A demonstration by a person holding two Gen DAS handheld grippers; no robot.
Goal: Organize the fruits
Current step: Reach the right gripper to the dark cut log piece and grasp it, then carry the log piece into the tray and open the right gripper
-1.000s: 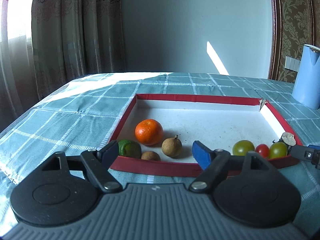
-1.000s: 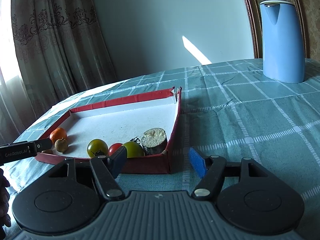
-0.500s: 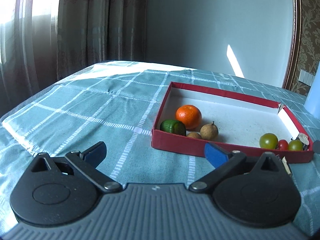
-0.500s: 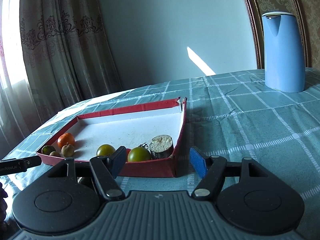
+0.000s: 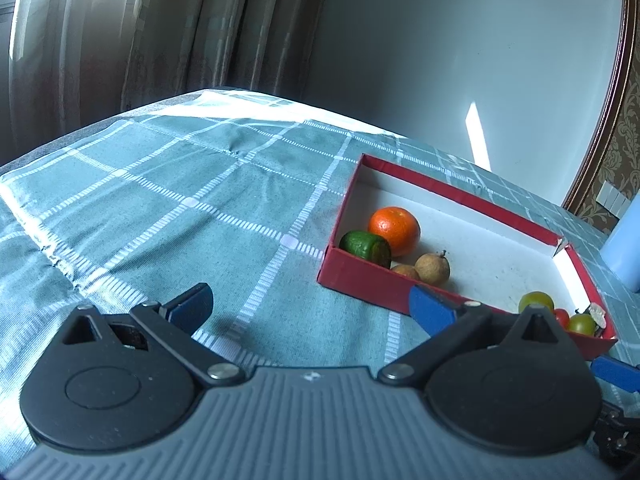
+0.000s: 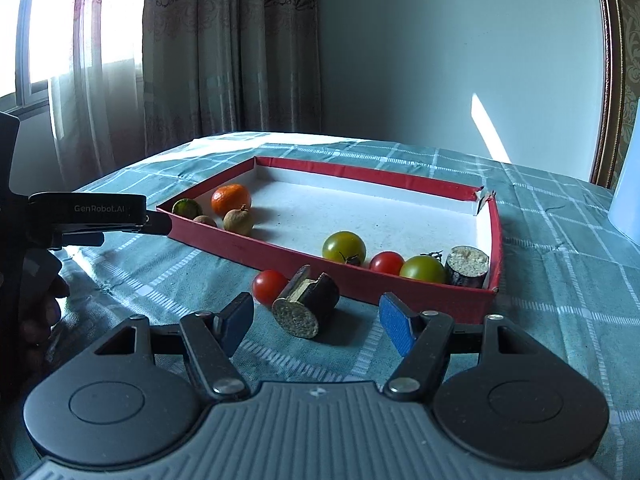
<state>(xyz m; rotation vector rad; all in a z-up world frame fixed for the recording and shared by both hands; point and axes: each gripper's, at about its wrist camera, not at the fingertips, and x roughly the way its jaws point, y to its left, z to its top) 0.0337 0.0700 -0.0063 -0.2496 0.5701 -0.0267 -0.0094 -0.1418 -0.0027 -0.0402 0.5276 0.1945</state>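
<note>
A red tray [image 6: 360, 172] [image 5: 360, 284] on the checked cloth holds an orange [image 6: 231, 199] [image 5: 394, 225], a green lime [image 6: 187, 208] [image 5: 365, 244], two brown longans [image 6: 238, 221], two green tomatoes [image 6: 344, 246], a red tomato [image 6: 386, 263] and a dark cut piece [image 6: 467, 266]. Outside the tray's near wall lie a red tomato [image 6: 269, 286] and a dark cut stalk piece [image 6: 306, 306]. My right gripper [image 6: 316, 320] is open and empty just before that piece. My left gripper [image 5: 310, 306] is open and empty over bare cloth, left of the tray.
A blue kettle [image 5: 624, 252] [image 6: 626, 196] stands right of the tray. Curtains and a window line the left. The table edge falls away at the left. The left gripper's body [image 6: 86, 214] shows at the tray's near left corner.
Both grippers have pulled back and turned. The left one now faces the cloth left of the tray. The right one now shows the tomato and stalk piece outside the tray.
</note>
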